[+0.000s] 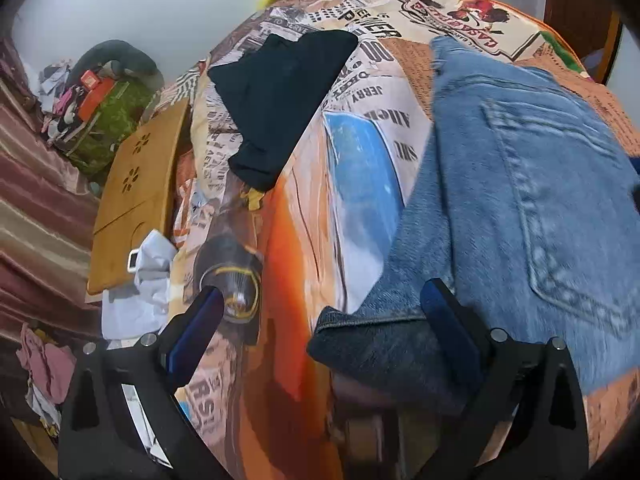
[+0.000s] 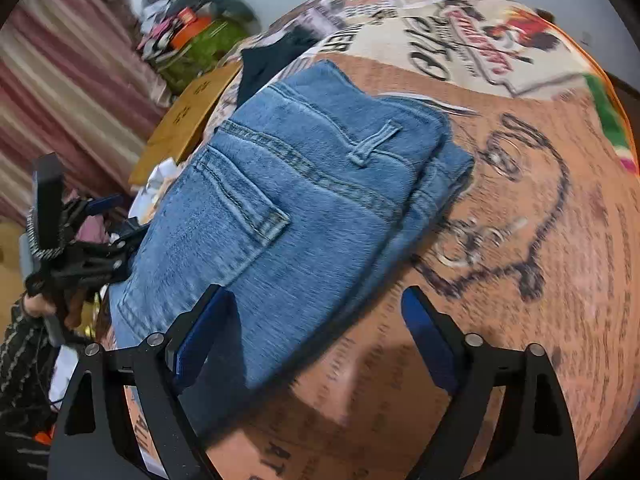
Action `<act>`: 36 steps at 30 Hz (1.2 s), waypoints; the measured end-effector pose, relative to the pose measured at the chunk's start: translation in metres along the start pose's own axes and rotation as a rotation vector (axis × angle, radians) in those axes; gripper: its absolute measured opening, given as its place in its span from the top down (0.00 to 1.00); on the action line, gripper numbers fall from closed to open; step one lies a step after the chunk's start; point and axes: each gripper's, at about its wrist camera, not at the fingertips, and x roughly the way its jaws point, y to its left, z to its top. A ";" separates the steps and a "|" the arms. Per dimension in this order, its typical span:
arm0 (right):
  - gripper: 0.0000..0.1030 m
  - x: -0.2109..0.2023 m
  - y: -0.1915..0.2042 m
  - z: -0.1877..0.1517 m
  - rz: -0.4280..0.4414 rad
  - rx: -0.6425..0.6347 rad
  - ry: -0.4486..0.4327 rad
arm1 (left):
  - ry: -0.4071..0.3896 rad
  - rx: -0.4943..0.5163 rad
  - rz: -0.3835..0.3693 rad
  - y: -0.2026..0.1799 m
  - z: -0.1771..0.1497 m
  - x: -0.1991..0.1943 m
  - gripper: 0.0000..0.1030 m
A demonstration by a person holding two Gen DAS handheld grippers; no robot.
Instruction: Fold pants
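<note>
We hold the left gripper and right gripper wide apart, gripping nothing. Folded jeans lie just ahead on the printed bedspread; beyond, a black garment.

Even, soft daylight; strong fisheye bending with dark corners; motion blur at lower and right edges; faint shadows at bottom centre.
</note>
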 end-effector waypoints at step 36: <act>0.64 0.049 -0.032 0.081 -0.146 -0.061 -0.119 | -0.016 0.039 -0.376 -0.043 0.163 0.084 0.37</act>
